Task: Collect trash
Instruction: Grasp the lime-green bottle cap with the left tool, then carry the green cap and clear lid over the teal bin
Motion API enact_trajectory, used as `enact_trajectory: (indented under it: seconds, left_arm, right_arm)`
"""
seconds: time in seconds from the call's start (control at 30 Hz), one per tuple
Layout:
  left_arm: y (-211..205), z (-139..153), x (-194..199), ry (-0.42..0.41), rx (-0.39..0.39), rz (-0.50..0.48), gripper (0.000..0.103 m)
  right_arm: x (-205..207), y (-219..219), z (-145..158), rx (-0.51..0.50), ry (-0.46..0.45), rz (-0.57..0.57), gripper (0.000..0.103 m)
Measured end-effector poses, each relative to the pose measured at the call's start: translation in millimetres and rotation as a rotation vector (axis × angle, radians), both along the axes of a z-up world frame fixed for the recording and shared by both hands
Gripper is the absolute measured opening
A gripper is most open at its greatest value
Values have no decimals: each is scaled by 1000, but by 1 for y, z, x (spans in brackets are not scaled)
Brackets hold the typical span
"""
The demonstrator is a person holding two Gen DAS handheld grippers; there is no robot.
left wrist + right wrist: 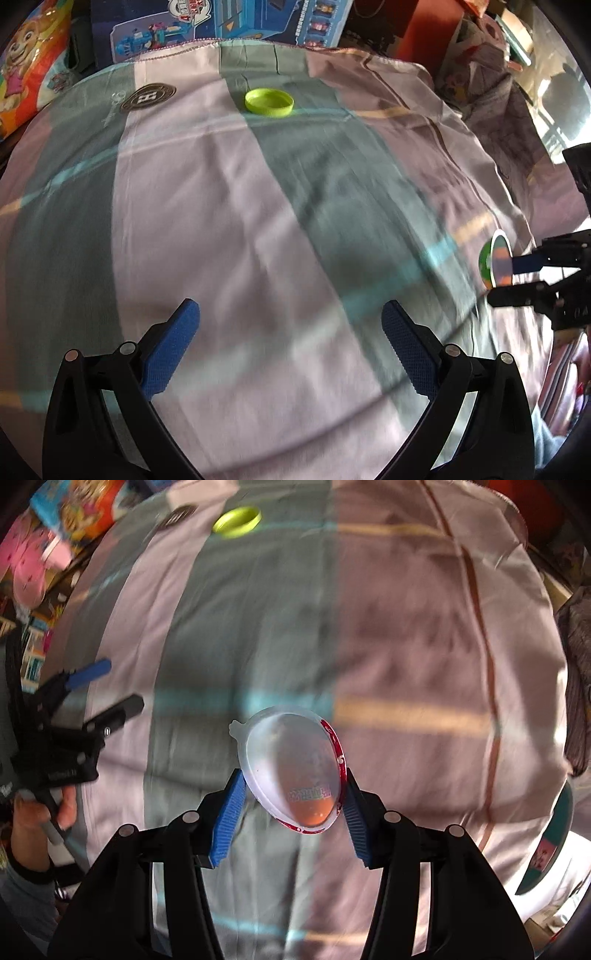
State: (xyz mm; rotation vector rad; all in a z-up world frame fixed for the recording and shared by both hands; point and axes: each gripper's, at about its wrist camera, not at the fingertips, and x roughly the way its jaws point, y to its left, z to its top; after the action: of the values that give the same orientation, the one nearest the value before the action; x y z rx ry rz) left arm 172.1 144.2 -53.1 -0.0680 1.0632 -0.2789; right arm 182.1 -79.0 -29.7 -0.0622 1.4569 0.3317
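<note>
A translucent plastic lid [291,768] with a red rim is tilted between my right gripper's [293,775] blue pads, which press on its two edges above the striped cloth [406,646]. In the left wrist view that lid [496,258] shows at the right edge, held by the right gripper [504,280]. A lime-green round cap [269,102] lies on the cloth's far side, also seen as the green cap [238,521] at top left. My left gripper [291,310] hovers open over bare cloth [221,221], with nothing between its fingers; it appears as the left gripper [123,685] at left.
A dark round badge [147,96] lies left of the green cap. Toy boxes [229,22] and a colourful bag [26,74] line the far edge; clutter [480,55] stands at back right. A hand [40,812] grips the left tool. A teal-rimmed object [550,842] sits at right.
</note>
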Motion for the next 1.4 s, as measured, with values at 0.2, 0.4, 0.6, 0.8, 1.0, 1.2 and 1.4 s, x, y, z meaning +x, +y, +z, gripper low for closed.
enact_trajectory:
  seconds: [0.2,0.4,0.6,0.8,1.0,1.2,1.4]
  left_arm:
    - [-13,8,63,-20,11,6,99]
    - [-20,16,129,-72,46,38,99]
    - [-26,5,178,-61,58,53,92]
    - [-44,-9,193,-92,146,42,73]
    - [-47,-8,187,-126,167,49,56]
    - [-63,4,159,-128,172,16,56]
    - [-101,22,129,-143,165,-58,56]
  right_arm:
    - [63,-7,-2,34,-17,-69,50]
    - [107,-23,-10,70,-24,-145,50]
    - [120,-35,-10,90,-40,-149,50]
    - [129,-45,-10,92,-62,-153,50]
    - [128,-53,-13,96,-66,-163,50]
    - [117,-69,-5,97,-85,-183,50]
    - [93,-101,11,116,-115,-223,50]
